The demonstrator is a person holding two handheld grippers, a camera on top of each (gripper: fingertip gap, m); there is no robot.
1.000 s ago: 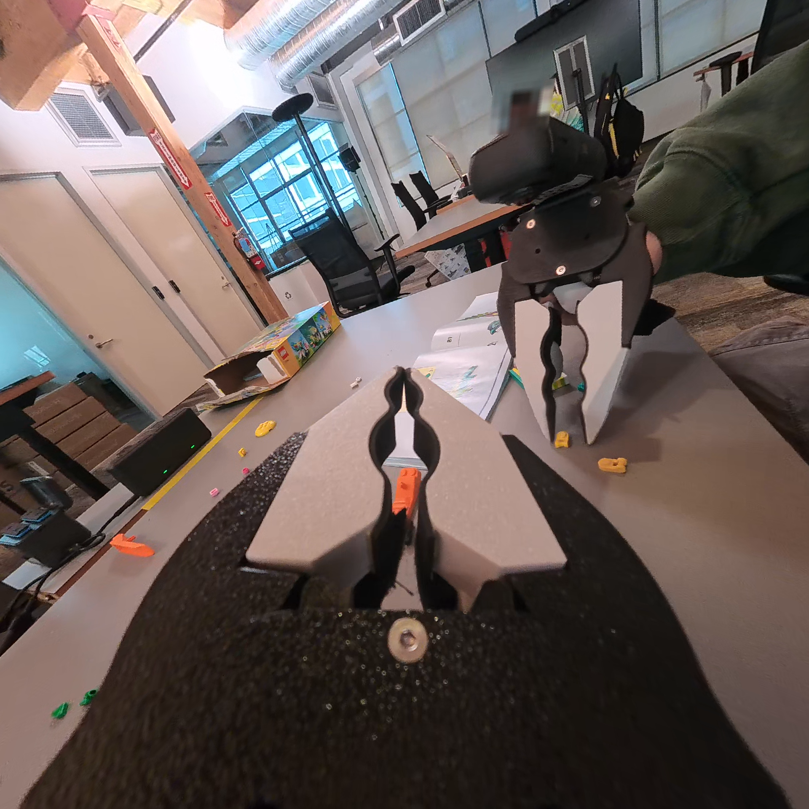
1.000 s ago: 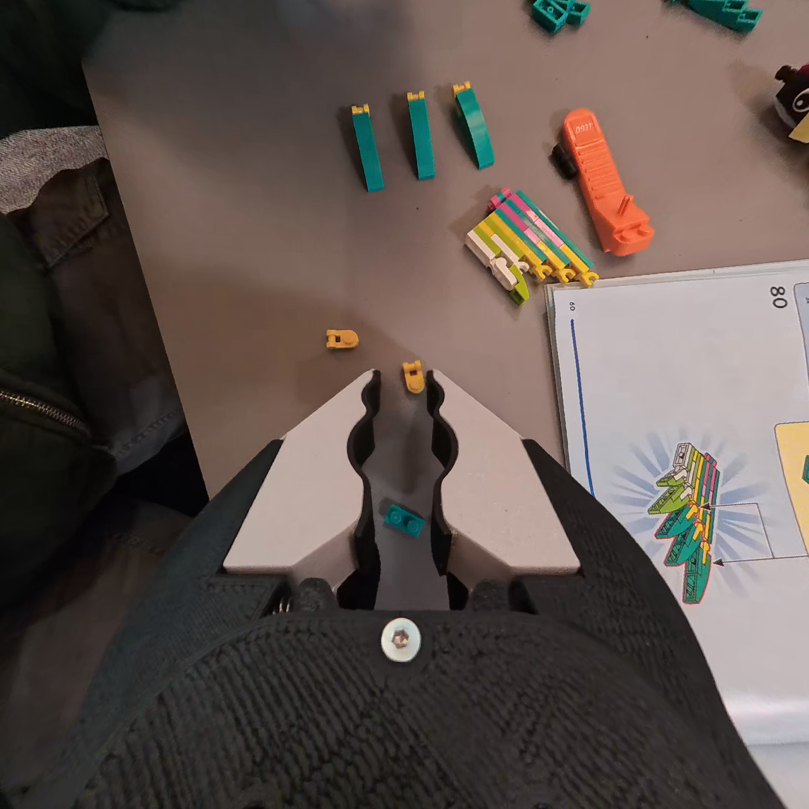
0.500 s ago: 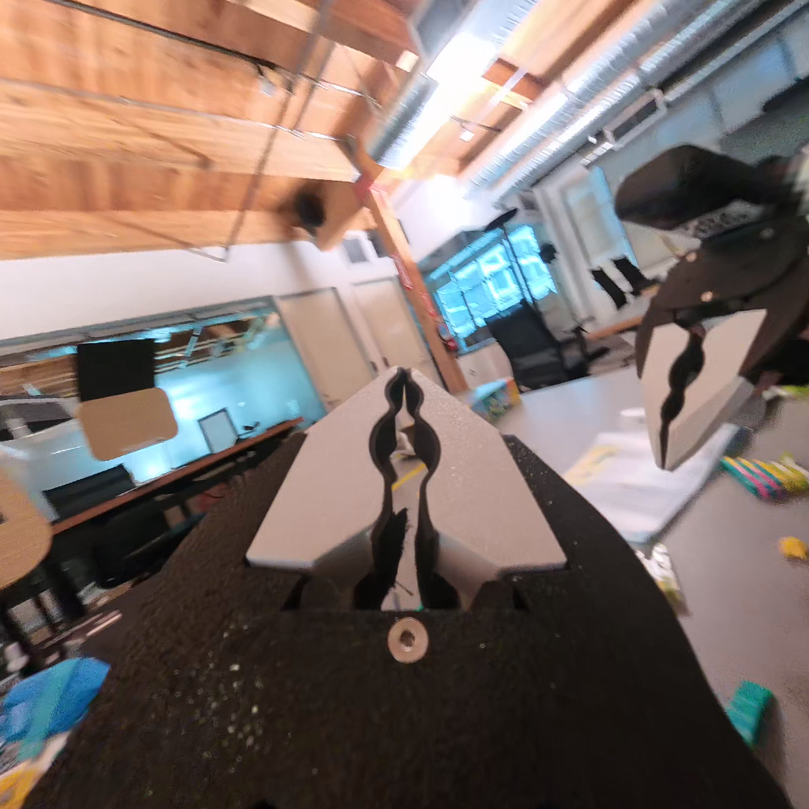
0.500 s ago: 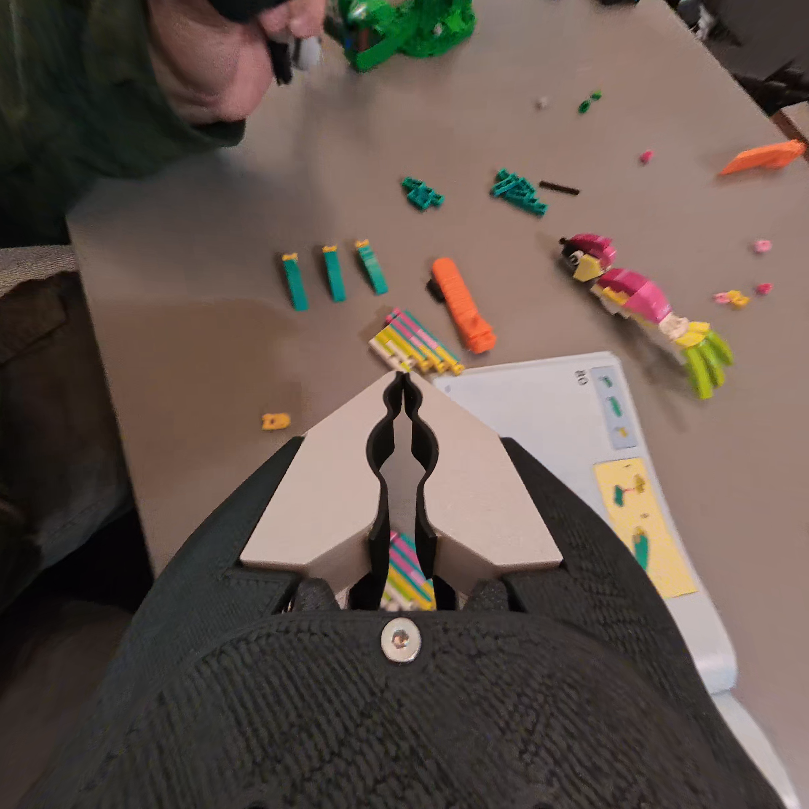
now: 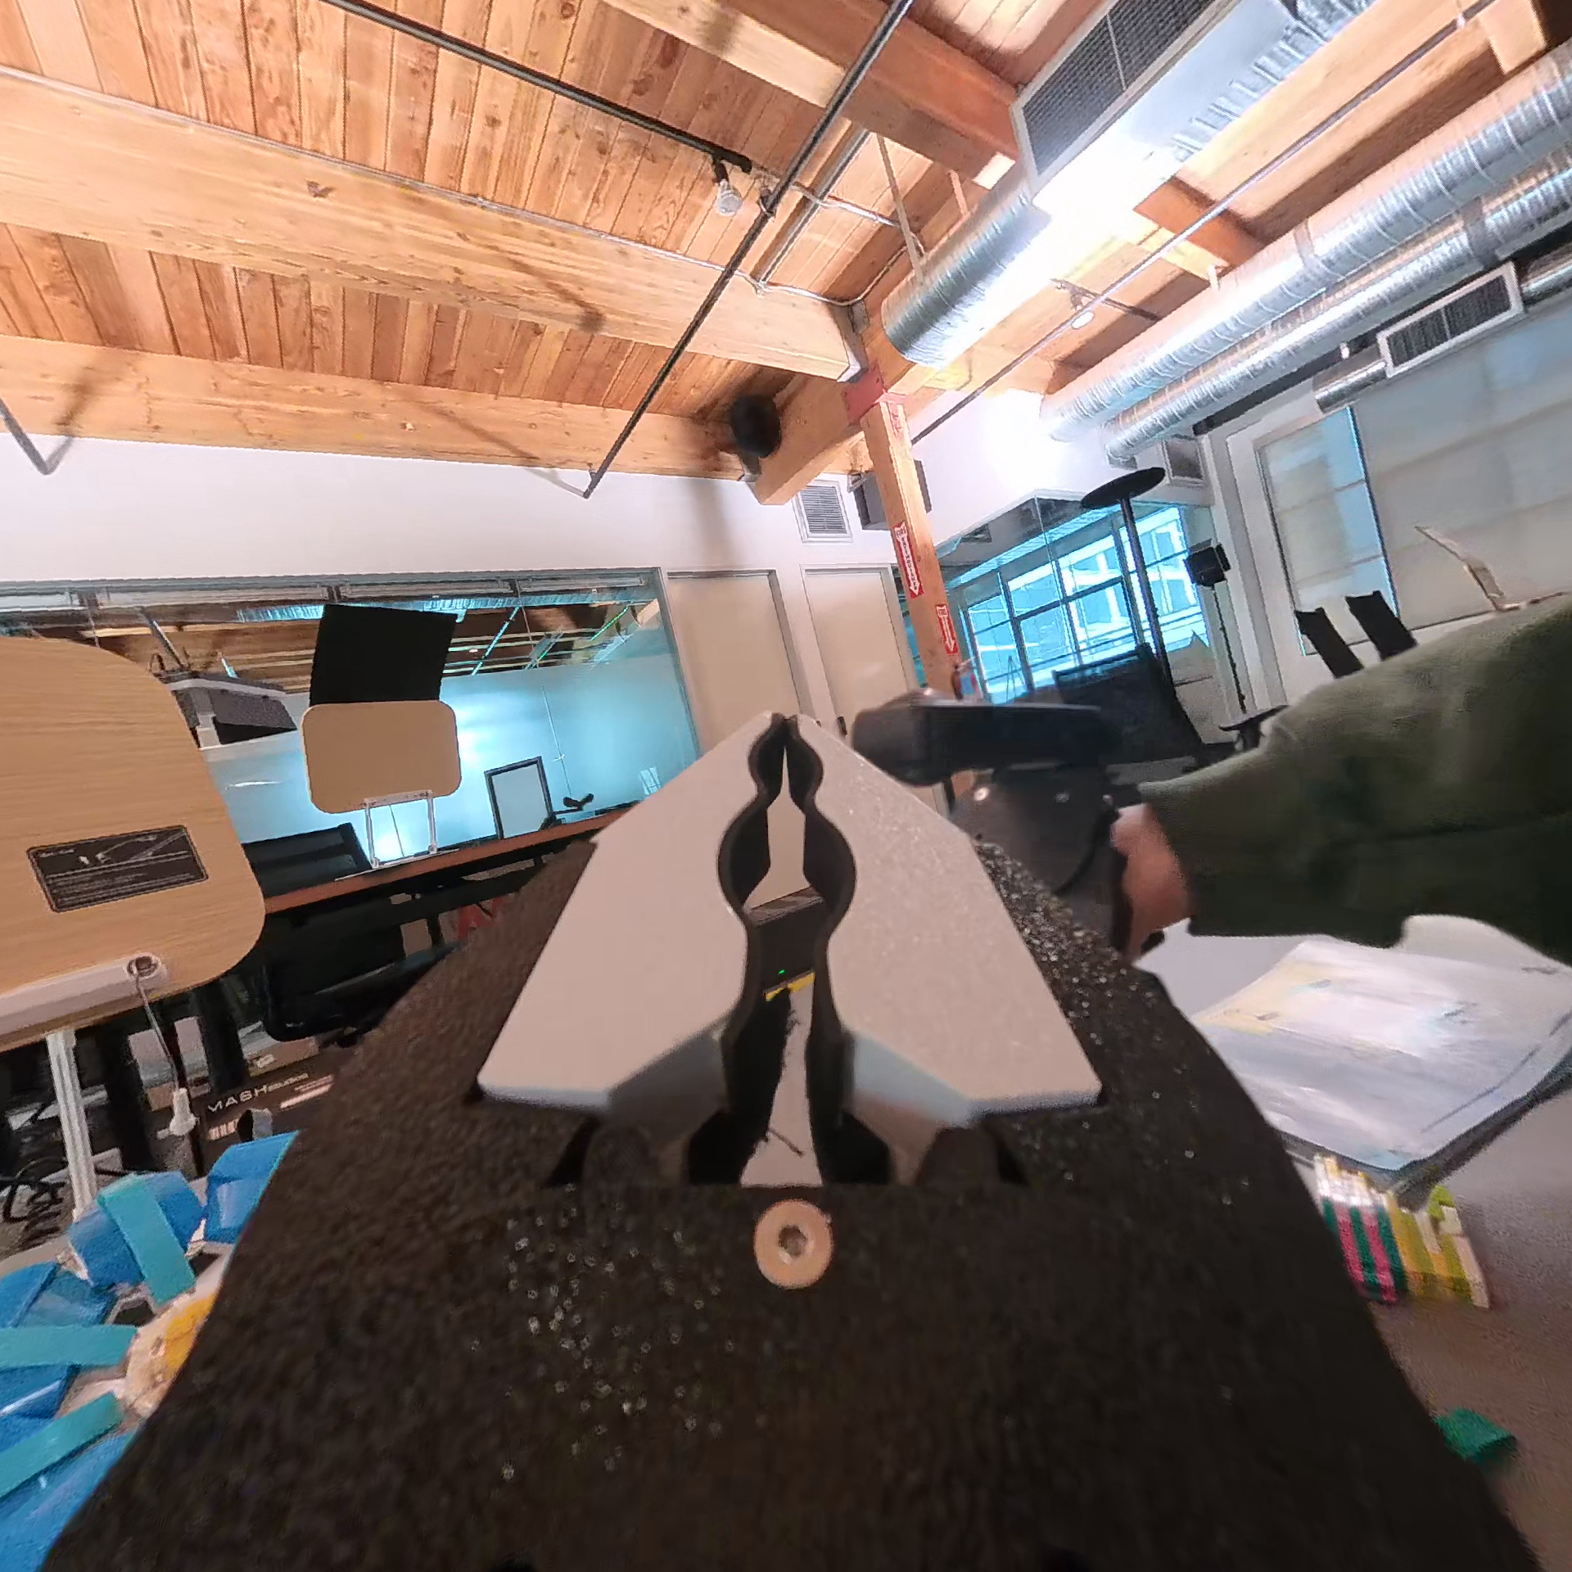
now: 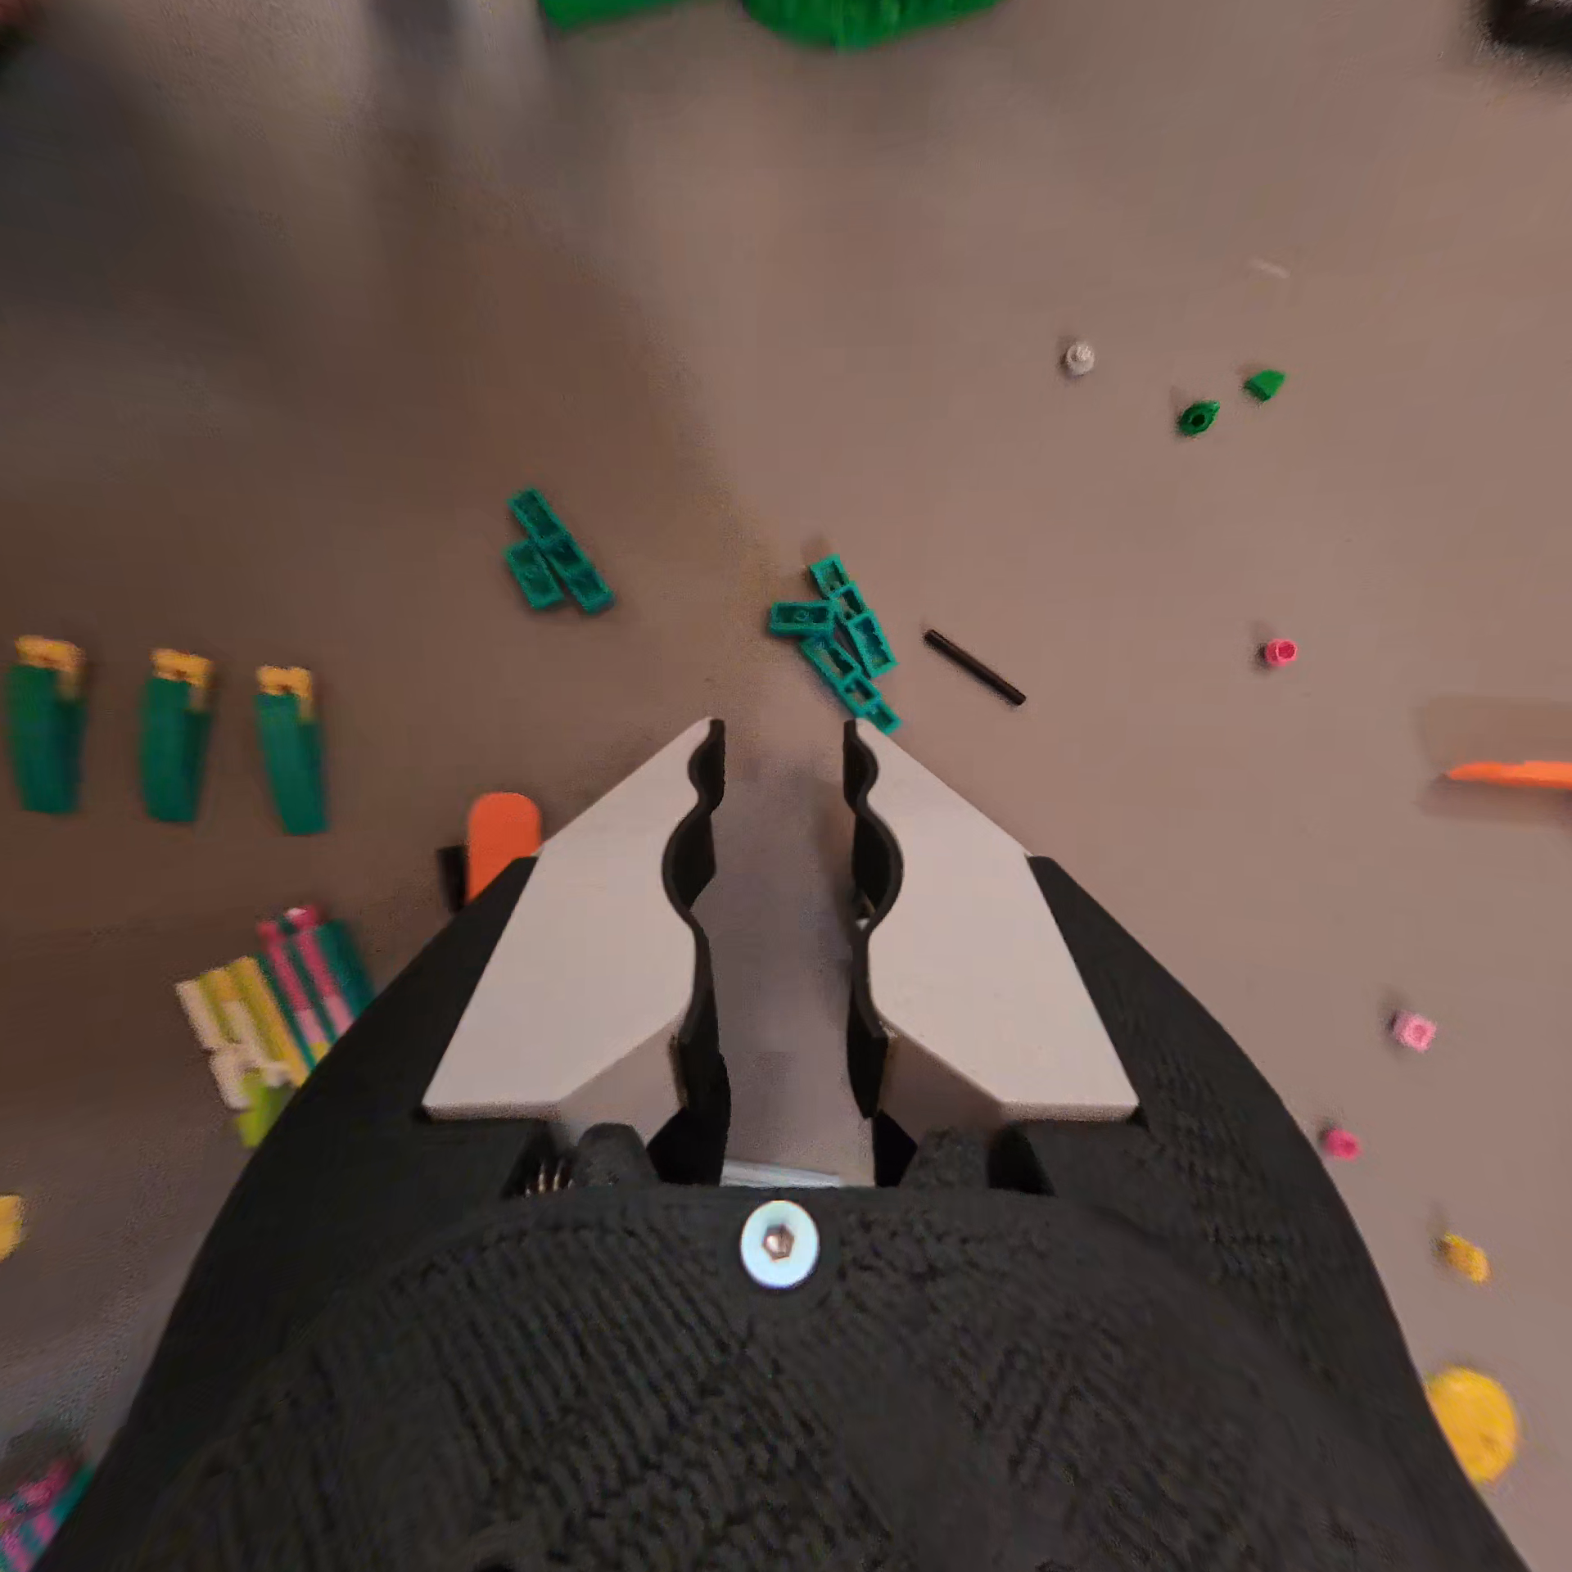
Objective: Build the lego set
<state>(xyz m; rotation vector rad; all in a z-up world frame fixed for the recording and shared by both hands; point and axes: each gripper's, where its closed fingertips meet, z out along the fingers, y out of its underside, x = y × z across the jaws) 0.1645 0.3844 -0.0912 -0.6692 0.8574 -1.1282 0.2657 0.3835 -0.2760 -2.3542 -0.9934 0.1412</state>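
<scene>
My right gripper [image 6: 783,736] is open and empty, low over the grey table [image 6: 851,255]. A cluster of small teal plates [image 6: 842,638] lies just beyond its right fingertip, and a second teal cluster [image 6: 557,553] lies farther left. Three teal curved pieces with yellow clips [image 6: 174,740] stand in a row at the left. A striped pink, yellow and green assembly [image 6: 272,995] lies at the lower left and also shows in the left wrist view [image 5: 1395,1242]. My left gripper [image 5: 787,723] is shut with nothing seen in it, tilted up toward the room.
An orange brick separator [image 6: 502,838] lies beside my right gripper's left finger. A black rod [image 6: 974,668], green bits [image 6: 1199,417], pink studs [image 6: 1278,652] and a green build [image 6: 808,17] are scattered ahead. The instruction booklet [image 5: 1361,1046] lies under a green sleeve [image 5: 1403,783]. The grippers' ends are close to 20 centimeters from one another.
My right gripper shut near the yellow clip, moved forward over the table to the teal plates, and is now open. My left gripper tilted up from the table toward the ceiling.
</scene>
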